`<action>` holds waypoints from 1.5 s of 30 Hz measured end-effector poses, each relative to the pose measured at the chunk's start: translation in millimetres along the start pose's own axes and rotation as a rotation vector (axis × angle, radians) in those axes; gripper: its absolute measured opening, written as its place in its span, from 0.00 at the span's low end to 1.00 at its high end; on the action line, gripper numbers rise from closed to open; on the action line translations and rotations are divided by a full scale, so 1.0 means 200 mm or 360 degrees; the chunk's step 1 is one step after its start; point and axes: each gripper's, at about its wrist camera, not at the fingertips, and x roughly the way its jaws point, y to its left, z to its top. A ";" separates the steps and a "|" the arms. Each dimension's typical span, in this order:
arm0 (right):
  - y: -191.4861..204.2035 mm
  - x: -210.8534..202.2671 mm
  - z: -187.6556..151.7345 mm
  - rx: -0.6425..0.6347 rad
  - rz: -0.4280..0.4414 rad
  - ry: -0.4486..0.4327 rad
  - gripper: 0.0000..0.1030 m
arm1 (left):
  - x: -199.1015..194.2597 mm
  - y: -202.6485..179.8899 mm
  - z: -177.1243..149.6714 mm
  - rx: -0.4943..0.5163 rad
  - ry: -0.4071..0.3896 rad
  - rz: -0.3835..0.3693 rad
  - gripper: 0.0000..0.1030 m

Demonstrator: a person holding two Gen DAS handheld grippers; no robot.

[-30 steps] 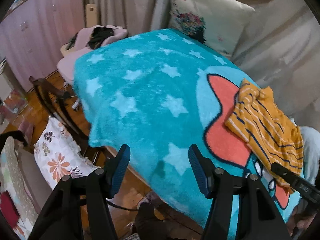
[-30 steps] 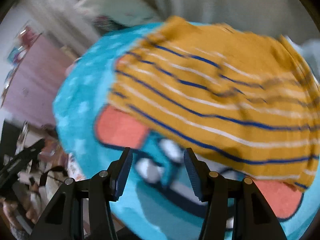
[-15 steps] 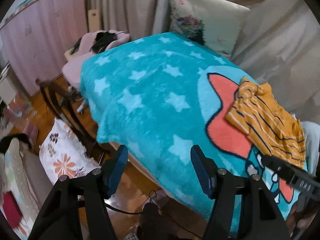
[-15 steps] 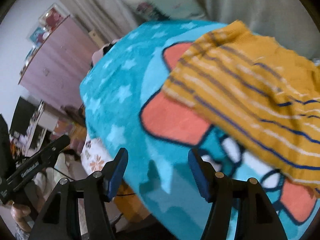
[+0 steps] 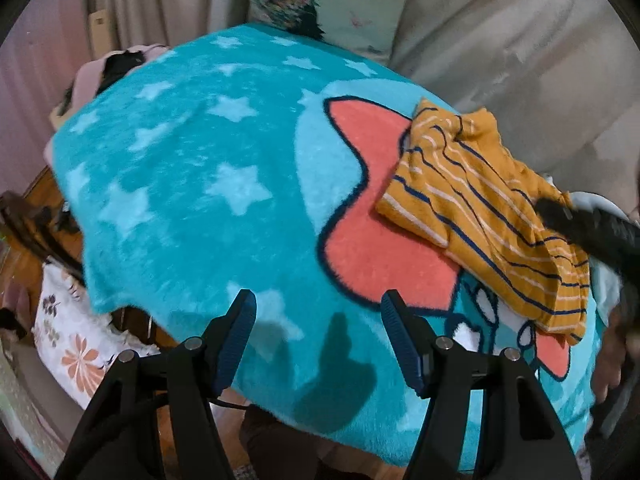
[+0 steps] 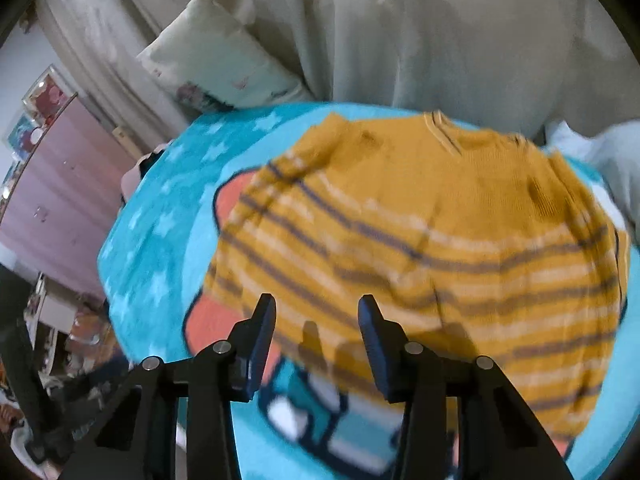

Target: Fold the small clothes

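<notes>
A mustard-yellow striped small garment (image 5: 488, 208) lies crumpled on the right side of a turquoise star blanket (image 5: 192, 184). It fills the right wrist view (image 6: 420, 240), blurred. My left gripper (image 5: 318, 314) is open and empty, above the blanket's near edge, left of the garment. My right gripper (image 6: 316, 316) is open and empty, just over the garment's near edge; it shows as a dark shape at the right of the left wrist view (image 5: 592, 228).
A floral pillow (image 5: 324, 12) leans on the draped beige sofa back (image 5: 500, 48) behind the blanket. A pale blue cloth (image 6: 592, 160) lies right of the garment. A chair with a floral cushion (image 5: 72, 344) and wooden floor lie below the blanket's left edge.
My right gripper swung back over the garment and came closer to it. My left gripper moved forward and right over the blanket. Both stayed open.
</notes>
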 end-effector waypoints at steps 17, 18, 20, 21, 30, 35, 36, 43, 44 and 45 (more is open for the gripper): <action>0.21 0.86 0.70 -0.0110 -0.0338 0.0196 0.48 | 0.14 0.24 0.34 0.0186 0.0066 -0.0084 0.62; 0.20 0.81 0.71 -0.0067 -0.0296 0.0163 0.48 | 0.15 0.23 0.36 0.0191 0.0071 -0.0105 0.62; 0.15 0.65 0.69 0.0037 -0.0188 0.0056 0.48 | 0.16 0.19 0.41 0.0210 0.0077 -0.0162 0.62; 0.12 0.57 0.68 0.0076 -0.0152 0.0013 0.48 | 0.17 0.15 0.43 0.0228 0.0077 -0.0192 0.62; -0.61 -0.08 0.28 0.0346 -0.0578 -0.0127 0.50 | 0.24 -0.21 0.51 0.0390 0.0091 -0.0316 0.62; -0.93 -0.09 0.16 0.0441 -0.0753 -0.0013 0.50 | 0.36 -0.44 0.60 0.0494 0.0050 -0.0256 0.67; -0.97 -0.04 0.15 0.0440 -0.0744 0.0026 0.50 | 0.41 -0.47 0.61 0.0523 0.0060 -0.0221 0.67; -1.21 -0.04 0.18 0.0645 -0.0878 0.0016 0.18 | 0.58 -0.51 0.60 0.0577 0.0148 -0.0039 0.67; -1.25 -0.06 0.17 0.0672 -0.0921 0.0013 0.20 | 0.58 -0.51 0.60 0.0572 0.0150 -0.0049 0.67; -1.27 -0.10 0.17 0.0714 -0.0919 -0.0002 0.20 | 0.59 -0.50 0.61 0.0574 0.0157 -0.0059 0.67</action>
